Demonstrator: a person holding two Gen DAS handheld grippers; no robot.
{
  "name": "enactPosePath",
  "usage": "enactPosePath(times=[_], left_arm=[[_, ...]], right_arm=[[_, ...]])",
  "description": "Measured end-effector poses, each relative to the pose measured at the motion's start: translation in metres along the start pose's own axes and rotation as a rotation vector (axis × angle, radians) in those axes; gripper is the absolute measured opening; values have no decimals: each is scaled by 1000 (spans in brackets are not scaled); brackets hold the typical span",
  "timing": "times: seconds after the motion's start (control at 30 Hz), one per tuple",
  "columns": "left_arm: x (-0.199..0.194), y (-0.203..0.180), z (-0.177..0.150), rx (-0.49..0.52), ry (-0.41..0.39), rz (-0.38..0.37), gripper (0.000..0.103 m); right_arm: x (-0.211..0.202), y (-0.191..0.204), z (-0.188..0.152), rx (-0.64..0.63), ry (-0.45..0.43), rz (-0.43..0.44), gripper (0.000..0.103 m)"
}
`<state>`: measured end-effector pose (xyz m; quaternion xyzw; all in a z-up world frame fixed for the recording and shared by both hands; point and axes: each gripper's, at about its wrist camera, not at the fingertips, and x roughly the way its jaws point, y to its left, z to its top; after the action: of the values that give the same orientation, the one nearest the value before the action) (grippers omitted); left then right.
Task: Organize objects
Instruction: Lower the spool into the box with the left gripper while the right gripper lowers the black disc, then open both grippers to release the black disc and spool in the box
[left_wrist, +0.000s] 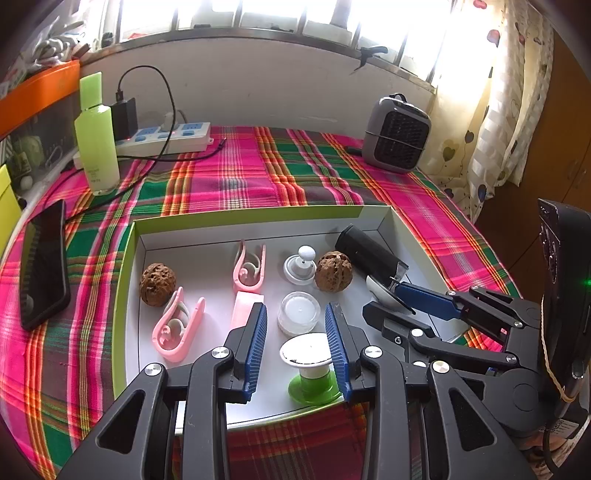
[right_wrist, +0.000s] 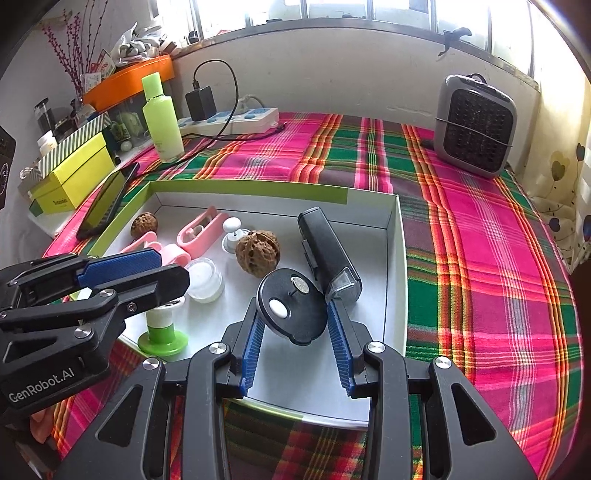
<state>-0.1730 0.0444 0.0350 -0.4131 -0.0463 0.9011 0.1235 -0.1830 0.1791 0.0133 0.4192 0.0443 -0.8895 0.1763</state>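
Note:
A white tray with a green rim (left_wrist: 133, 280) lies on the plaid cloth. In it stands a green-and-white spool (left_wrist: 308, 354), upright between the pads of my left gripper (left_wrist: 295, 308). Its rim meets the right pad, and a strip of tray shows at the left pad. My right gripper (right_wrist: 294, 310) is shut on a black round device (right_wrist: 291, 306) with a white button, held tilted over the tray. Also in the tray are two walnuts (left_wrist: 157, 284) (left_wrist: 334, 271), two pink clips (left_wrist: 177, 325) (left_wrist: 249, 266), a small white jar (left_wrist: 298, 312), a white knob (left_wrist: 301, 266) and a black lamp (right_wrist: 328, 254).
A phone (left_wrist: 44, 266) lies left of the tray. Behind it stand a green bottle (left_wrist: 96, 140) and a power strip with a charger (left_wrist: 166, 138). A small grey heater (left_wrist: 397, 134) is at the back right, and a yellow box (right_wrist: 74, 181) is off the table's left edge.

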Motion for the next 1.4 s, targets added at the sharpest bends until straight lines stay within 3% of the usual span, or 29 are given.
enactPosePath(times=[0.77, 1.17, 1.4], left_arm=[[-4, 4, 0, -11, -3, 0, 31], [-7, 3, -1, -5, -4, 14, 31], [-11, 5, -2, -5, -8, 31, 31]], right_arm=[[4, 4, 2, -28, -10, -25, 37], [3, 6, 0, -29, -15, -24, 48], [-1, 6, -2, -17, -20, -24, 48]])
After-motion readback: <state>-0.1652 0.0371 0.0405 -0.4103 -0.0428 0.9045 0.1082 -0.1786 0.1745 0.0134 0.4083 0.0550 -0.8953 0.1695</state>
